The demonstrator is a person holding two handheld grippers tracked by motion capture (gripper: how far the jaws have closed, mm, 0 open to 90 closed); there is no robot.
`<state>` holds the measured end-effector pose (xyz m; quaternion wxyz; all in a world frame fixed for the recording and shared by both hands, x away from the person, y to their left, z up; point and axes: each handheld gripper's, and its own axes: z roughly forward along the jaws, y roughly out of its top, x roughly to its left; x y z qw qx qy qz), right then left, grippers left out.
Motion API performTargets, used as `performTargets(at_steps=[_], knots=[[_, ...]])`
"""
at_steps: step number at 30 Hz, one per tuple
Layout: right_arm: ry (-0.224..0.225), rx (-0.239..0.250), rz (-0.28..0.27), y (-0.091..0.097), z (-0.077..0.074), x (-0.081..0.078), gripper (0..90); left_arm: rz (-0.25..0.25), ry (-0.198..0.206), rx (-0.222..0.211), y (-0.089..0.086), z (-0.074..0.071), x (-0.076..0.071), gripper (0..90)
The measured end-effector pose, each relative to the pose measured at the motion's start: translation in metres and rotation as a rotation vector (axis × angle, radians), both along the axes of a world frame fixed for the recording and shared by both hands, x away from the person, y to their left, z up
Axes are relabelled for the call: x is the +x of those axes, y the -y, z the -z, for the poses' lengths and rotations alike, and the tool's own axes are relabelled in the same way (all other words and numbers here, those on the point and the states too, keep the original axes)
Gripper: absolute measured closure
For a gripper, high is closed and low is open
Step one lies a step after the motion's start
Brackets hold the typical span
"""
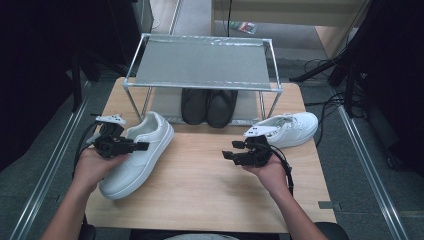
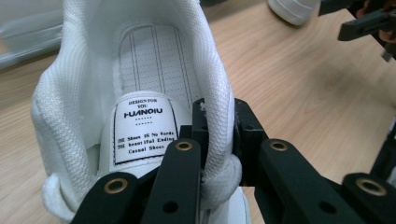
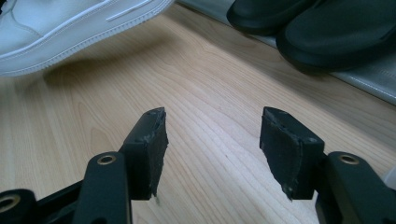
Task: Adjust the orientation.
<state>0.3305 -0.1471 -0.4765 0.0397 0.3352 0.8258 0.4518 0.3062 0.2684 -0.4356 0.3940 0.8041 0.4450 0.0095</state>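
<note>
We pinch shoe collar, left hand-held gripper.
White leather sneaker heel wall clamped between jaws; right hand-held gripper gapes over wooden tabletop.

The low lace-up leather sneaker is white with a dotted insole and a black-lettered white tongue label, the second matching sneaker white too, the rubber slippers black, the wooden table pale-grained, the metal rack silver-grey.

a pair of black shoes sits under a metal shoe rack at the far edge of the wooden counter; a second white sneaker lies at its right.
</note>
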Motion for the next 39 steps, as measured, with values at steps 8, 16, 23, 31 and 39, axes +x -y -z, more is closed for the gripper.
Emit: performTargets(at_steps=[8, 16, 23, 31, 39], knots=[[0.001, -0.005, 0.028, 0.009, 0.002, -0.006, 42.6, 0.109, 0.007, 0.006, 0.03, 0.0, 0.009, 83.0], [-0.005, -0.009, 0.06, 0.018, 0.003, -0.013, 42.5, 0.217, -0.002, 0.004, 0.066, 0.001, 0.015, 82.8], [-0.009, -0.009, 0.087, 0.026, 0.005, -0.02, 42.6, 0.299, 0.0, 0.023, 0.096, 0.004, 0.017, 82.7], [-0.012, -0.011, 0.111, 0.031, 0.007, -0.025, 42.6, 0.398, -0.029, 0.037, 0.141, 0.018, 0.023, 82.5], [-0.013, -0.01, 0.113, 0.031, 0.008, -0.026, 42.6, 0.441, -0.061, 0.042, 0.166, 0.038, 0.026, 82.3]])
